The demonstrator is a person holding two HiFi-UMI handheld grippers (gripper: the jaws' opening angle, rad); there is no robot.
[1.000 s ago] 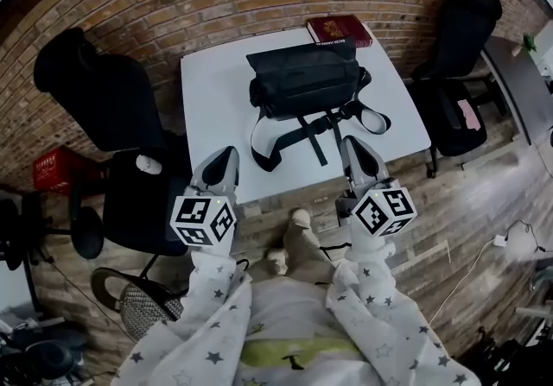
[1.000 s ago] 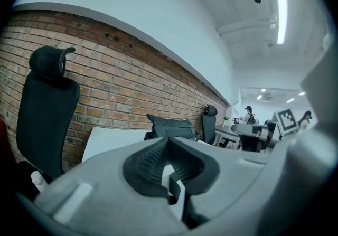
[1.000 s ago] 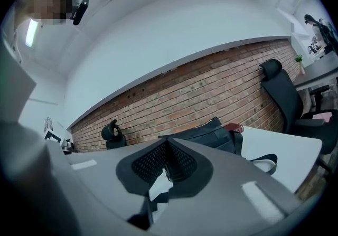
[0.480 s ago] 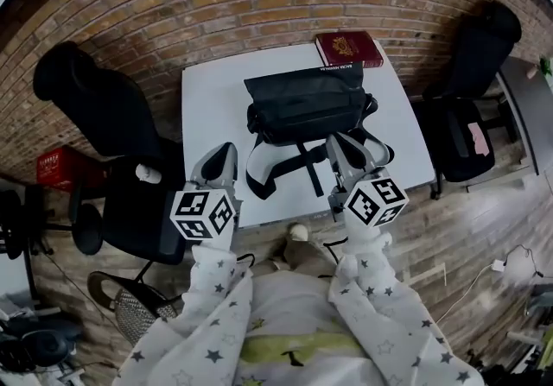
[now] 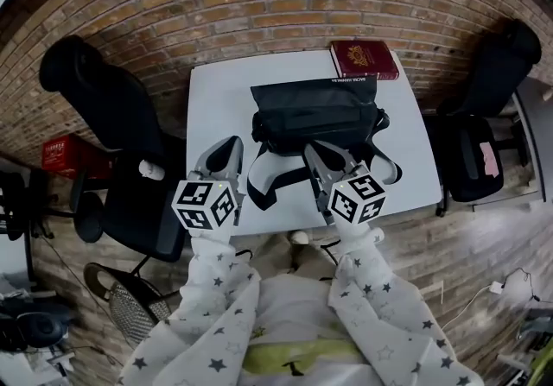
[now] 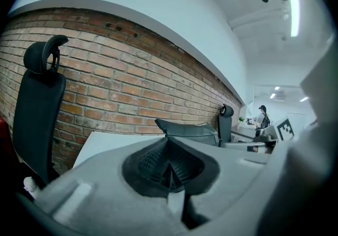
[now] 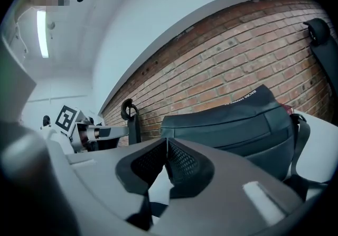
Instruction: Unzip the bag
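Observation:
A black shoulder bag point(image 5: 315, 117) lies on the white table point(image 5: 216, 108), its straps point(image 5: 259, 179) trailing toward the near edge. My left gripper point(image 5: 232, 148) hovers over the table's near left part, left of the bag, shut and empty. My right gripper point(image 5: 316, 151) is just in front of the bag, above the straps; its jaws are starting to open, the pads still nearly touching, with nothing between them. In the right gripper view the bag point(image 7: 237, 124) fills the space beyond the fingertips point(image 7: 167, 142). The left gripper view shows the bag point(image 6: 190, 129) past its closed tips point(image 6: 169, 140).
A dark red book point(image 5: 363, 59) lies at the table's far right corner against the brick wall. Black office chairs stand to the left point(image 5: 95, 108) and right point(image 5: 492, 82) of the table. A red box point(image 5: 65, 155) sits on the floor at left.
Both grippers have moved forward over the table; the right one has gone further, up to the front of the bag. The view has shifted closer to the table.

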